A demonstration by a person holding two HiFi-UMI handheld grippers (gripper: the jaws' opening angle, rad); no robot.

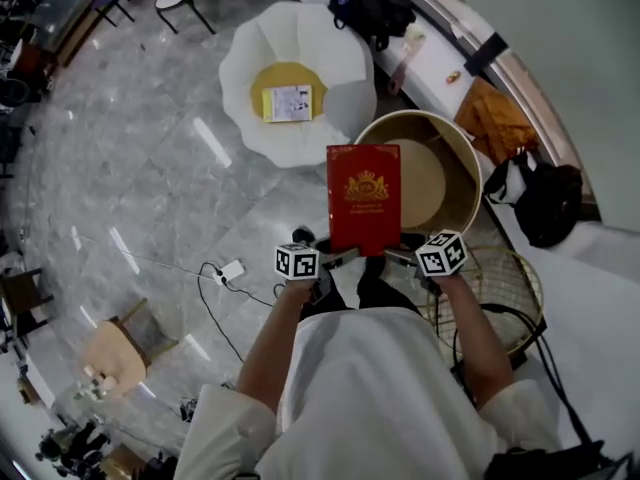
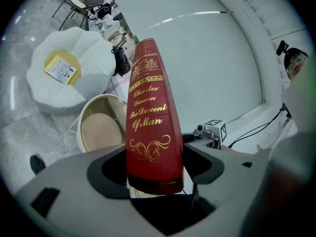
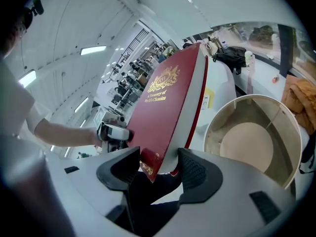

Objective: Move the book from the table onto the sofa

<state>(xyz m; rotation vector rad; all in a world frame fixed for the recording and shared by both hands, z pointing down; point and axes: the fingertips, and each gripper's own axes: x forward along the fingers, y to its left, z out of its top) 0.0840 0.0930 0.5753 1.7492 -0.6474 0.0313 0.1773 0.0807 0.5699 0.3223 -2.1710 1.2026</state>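
A red hardback book (image 1: 363,198) with gold print is up in the air, upright, above the round rimmed table (image 1: 468,160). My left gripper (image 1: 343,259) is shut on its lower left edge, and the spine (image 2: 150,122) stands between the jaws of this gripper (image 2: 155,168). My right gripper (image 1: 397,255) is shut on the lower right corner, where cover and page edge (image 3: 170,107) sit between the jaws of that gripper (image 3: 159,166). The white petal-shaped sofa (image 1: 335,53) with a yellow seat lies beyond the table and carries a booklet (image 1: 288,103).
A wire basket (image 1: 505,286) stands at my right on the floor. Black bags (image 1: 545,203) and an orange cloth (image 1: 488,118) line the curved ledge at right. A cable with a white plug (image 1: 230,270) and a wooden stool (image 1: 125,350) are at left.
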